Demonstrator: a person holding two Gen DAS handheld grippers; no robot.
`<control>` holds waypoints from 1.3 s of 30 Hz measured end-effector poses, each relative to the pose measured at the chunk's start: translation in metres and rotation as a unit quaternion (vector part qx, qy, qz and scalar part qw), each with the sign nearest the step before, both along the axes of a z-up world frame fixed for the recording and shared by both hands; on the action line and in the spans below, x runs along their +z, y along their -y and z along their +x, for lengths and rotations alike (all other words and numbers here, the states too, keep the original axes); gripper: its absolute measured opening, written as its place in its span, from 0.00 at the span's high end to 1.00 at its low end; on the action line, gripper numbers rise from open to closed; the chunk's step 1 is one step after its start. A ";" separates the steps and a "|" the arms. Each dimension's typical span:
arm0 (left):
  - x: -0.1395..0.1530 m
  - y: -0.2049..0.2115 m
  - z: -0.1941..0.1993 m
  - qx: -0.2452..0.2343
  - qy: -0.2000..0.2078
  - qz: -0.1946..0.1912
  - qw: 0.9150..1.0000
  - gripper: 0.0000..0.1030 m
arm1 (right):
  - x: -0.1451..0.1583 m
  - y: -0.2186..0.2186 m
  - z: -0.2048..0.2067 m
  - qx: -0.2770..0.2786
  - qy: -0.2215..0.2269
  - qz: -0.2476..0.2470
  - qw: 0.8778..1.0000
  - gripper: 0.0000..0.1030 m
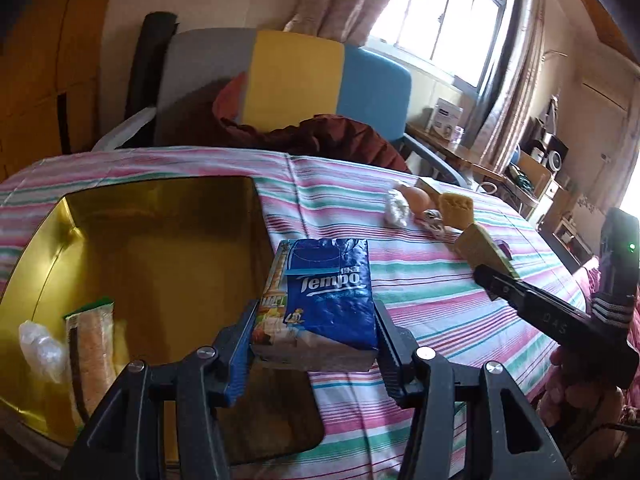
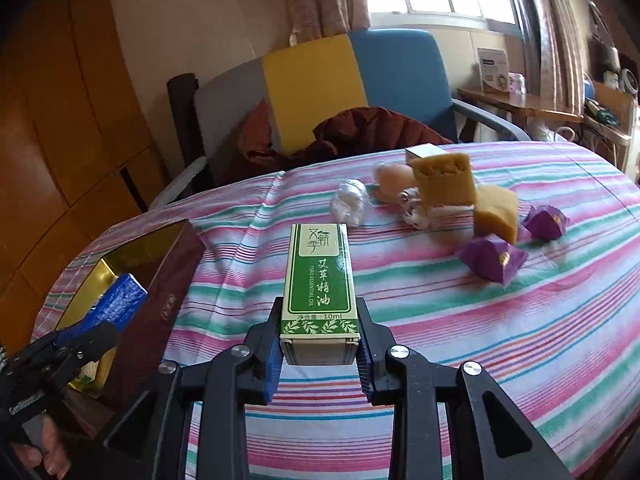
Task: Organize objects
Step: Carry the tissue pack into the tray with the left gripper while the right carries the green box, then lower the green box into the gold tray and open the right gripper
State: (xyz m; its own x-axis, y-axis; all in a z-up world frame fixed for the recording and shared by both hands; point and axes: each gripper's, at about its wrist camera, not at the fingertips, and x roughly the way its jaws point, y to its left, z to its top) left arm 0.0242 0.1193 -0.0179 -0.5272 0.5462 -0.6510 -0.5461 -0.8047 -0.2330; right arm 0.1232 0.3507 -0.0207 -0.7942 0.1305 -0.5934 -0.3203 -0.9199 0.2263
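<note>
My left gripper (image 1: 316, 336) is shut on a blue Tempo tissue pack (image 1: 324, 300), held above the right edge of a gold-lined box (image 1: 160, 216). A wrapped biscuit pack (image 1: 90, 356) and a clear plastic wrap (image 1: 40, 350) lie in the box. My right gripper (image 2: 320, 344) is shut on a green essential oil box (image 2: 318, 280), held above the striped tablecloth (image 2: 500, 320). The right gripper also shows in the left wrist view (image 1: 496, 284), and the left gripper with the tissue pack in the right wrist view (image 2: 116, 308), at the dark red box wall (image 2: 160, 280).
Further back on the cloth lie a foil ball (image 2: 350, 202), an egg (image 2: 396, 180), yellow sponges (image 2: 444, 178), two purple wrapped packets (image 2: 494, 258) and a small box (image 2: 424, 152). A multicoloured chair (image 2: 320, 88) with a red garment (image 2: 360, 128) stands behind the table.
</note>
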 end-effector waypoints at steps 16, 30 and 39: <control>-0.042 0.075 -0.033 0.096 0.070 -0.063 0.991 0.48 | 0.037 0.109 -0.047 0.177 -0.026 0.014 0.984 0.70; -0.017 0.114 -0.020 0.152 0.032 0.043 0.987 0.41 | 0.015 0.163 -0.063 0.248 0.020 0.021 0.968 0.70; -0.002 0.149 -0.022 0.245 -0.002 0.075 0.967 0.38 | -0.008 0.177 -0.072 0.269 0.066 0.013 0.961 0.70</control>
